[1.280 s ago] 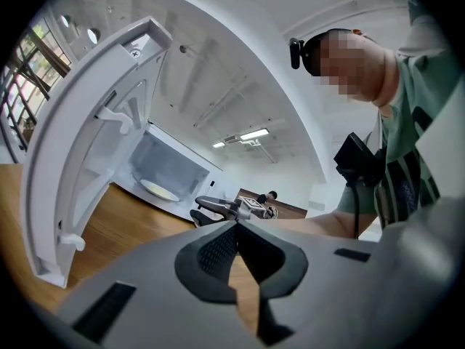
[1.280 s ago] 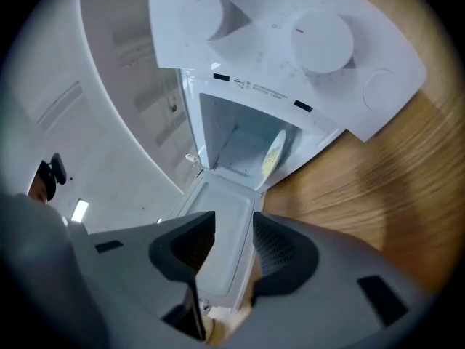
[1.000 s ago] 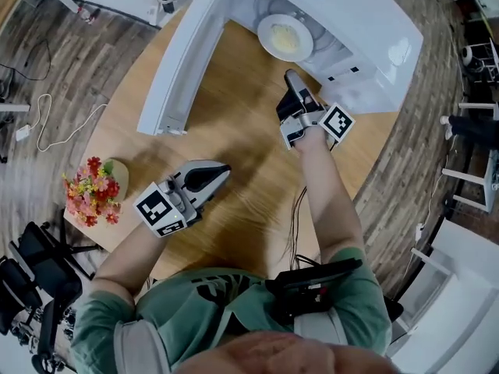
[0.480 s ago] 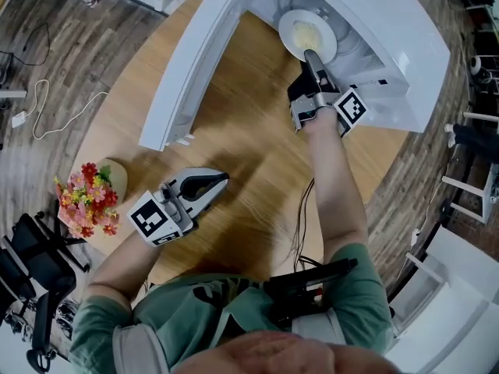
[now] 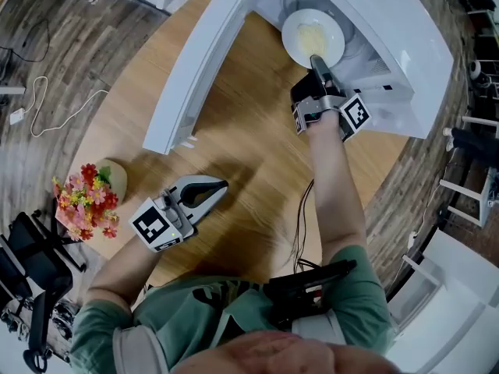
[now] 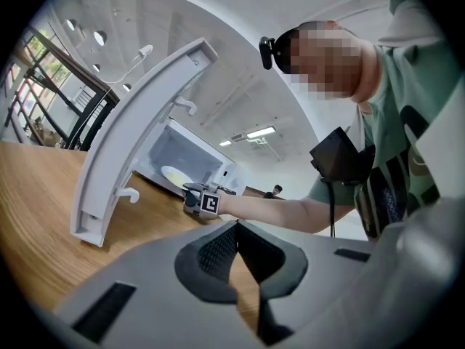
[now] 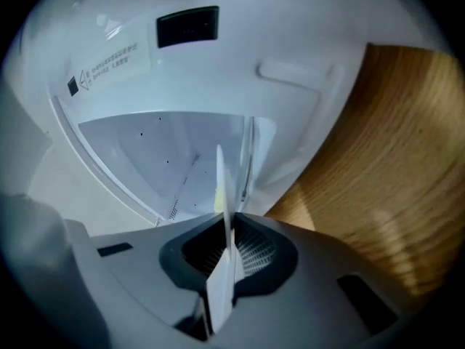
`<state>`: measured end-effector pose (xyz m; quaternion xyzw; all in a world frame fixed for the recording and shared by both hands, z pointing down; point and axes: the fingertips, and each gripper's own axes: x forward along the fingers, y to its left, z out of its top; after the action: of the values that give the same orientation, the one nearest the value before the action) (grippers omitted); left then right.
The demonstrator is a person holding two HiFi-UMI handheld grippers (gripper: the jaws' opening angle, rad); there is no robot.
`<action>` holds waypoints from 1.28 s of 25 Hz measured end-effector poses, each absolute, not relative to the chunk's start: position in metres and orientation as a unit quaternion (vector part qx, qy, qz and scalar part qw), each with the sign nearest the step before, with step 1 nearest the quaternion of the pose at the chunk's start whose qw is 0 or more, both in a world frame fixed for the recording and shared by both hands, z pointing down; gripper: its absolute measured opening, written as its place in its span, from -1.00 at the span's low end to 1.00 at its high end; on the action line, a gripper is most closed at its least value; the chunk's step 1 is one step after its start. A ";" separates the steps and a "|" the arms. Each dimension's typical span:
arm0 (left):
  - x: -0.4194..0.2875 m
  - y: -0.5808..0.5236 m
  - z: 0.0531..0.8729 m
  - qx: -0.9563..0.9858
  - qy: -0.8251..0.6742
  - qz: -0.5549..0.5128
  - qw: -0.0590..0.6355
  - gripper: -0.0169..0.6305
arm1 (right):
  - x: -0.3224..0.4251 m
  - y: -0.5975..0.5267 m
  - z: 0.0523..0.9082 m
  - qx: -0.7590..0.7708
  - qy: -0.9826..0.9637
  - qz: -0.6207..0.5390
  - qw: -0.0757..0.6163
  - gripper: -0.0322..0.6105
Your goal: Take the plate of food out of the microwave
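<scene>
A white plate (image 5: 313,37) with pale yellow food sits inside the open white microwave (image 5: 390,22) on the wooden table. My right gripper (image 5: 318,61) reaches level into the opening; its jaws have just been closing and now pinch the plate's near rim. In the right gripper view the plate (image 7: 221,184) shows edge-on between the pads of the right gripper (image 7: 227,231). My left gripper (image 5: 217,185) hovers low over the table well in front of the microwave door (image 5: 203,61), shut and empty. In the left gripper view the left gripper (image 6: 236,227) points toward the plate (image 6: 174,174).
The open door stands out to the left of the oven cavity. A pot of red and yellow flowers (image 5: 82,201) sits at the table's left edge. A cable (image 5: 300,216) runs across the table (image 5: 249,131) under my right arm. Another person (image 6: 276,192) is far off.
My right gripper moved forward into the microwave opening and closed on the plate's rim. The left gripper stayed about where it was, a little lower.
</scene>
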<state>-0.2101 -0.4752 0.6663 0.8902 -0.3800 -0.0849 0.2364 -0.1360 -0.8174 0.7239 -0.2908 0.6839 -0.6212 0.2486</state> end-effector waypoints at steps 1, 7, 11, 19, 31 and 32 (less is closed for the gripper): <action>-0.210 -0.474 0.666 0.890 -0.380 -0.085 0.236 -0.93 | -0.135 -0.814 0.726 -0.288 0.685 -0.623 0.245 -0.81; -0.214 -0.470 0.664 0.888 -0.382 -0.087 0.238 -0.93 | -0.136 -0.794 0.725 -0.264 0.697 -0.626 0.232 -0.82; -0.211 -0.464 0.656 0.889 -0.383 -0.091 0.235 -0.93 | -0.132 -0.776 0.716 -0.245 0.705 -0.630 0.216 -0.83; -0.206 -0.447 0.628 0.892 -0.381 -0.097 0.223 -0.93 | -0.127 -0.718 0.696 -0.224 0.719 -0.636 0.168 -0.83; -0.196 -0.414 0.561 0.901 -0.372 -0.105 0.194 -0.93 | -0.094 -0.617 0.664 -0.223 0.719 -0.650 0.108 -0.83; -0.192 -0.411 0.555 0.903 -0.368 -0.104 0.194 -0.93 | -0.088 -0.608 0.661 -0.227 0.714 -0.653 0.108 -0.83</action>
<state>-0.1920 -0.4108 0.5551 0.9035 -0.3679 -0.1038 0.1939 -0.0879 -0.6080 0.6605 -0.2268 0.7142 -0.6532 0.1084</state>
